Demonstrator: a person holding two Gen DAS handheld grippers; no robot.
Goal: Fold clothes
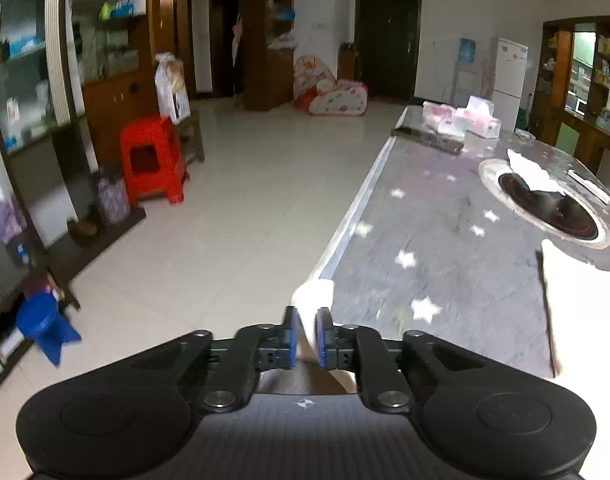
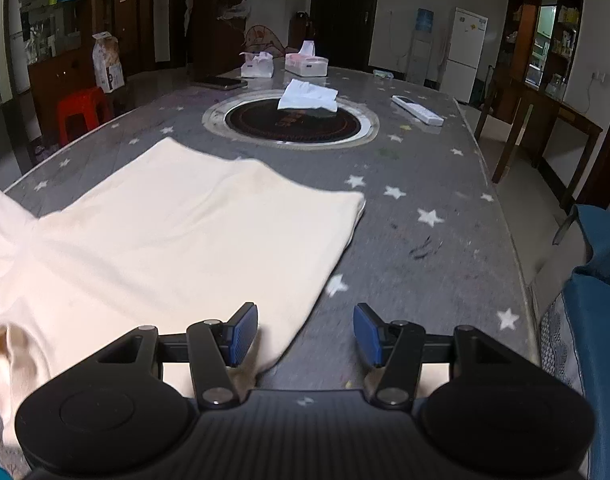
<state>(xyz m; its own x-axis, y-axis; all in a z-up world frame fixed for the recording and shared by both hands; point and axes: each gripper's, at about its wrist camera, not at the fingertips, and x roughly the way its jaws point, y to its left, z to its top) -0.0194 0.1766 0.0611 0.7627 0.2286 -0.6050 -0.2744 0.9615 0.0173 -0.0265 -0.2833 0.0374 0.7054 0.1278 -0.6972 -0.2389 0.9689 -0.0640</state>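
A cream garment (image 2: 185,232) lies spread flat on the grey star-patterned table (image 2: 425,184), its left part rumpled towards the table edge. My right gripper (image 2: 307,334) hovers open over the garment's near right corner, its left finger above the cloth and nothing pinched. In the left wrist view the left gripper (image 1: 307,336) sits at the table's left edge (image 1: 345,220). A small tip of the cream cloth (image 1: 313,296) lies between its blue pads, which stand a little apart. More of the garment (image 1: 577,312) shows at the right.
A round black cooktop (image 2: 291,120) is set into the table's middle with a folded white cloth (image 2: 309,96) on it. A white remote (image 2: 417,110) and tissue packs (image 2: 307,64) lie farther back. Blue fabric (image 2: 597,320) is at the right. A red stool (image 1: 153,160) stands on the floor.
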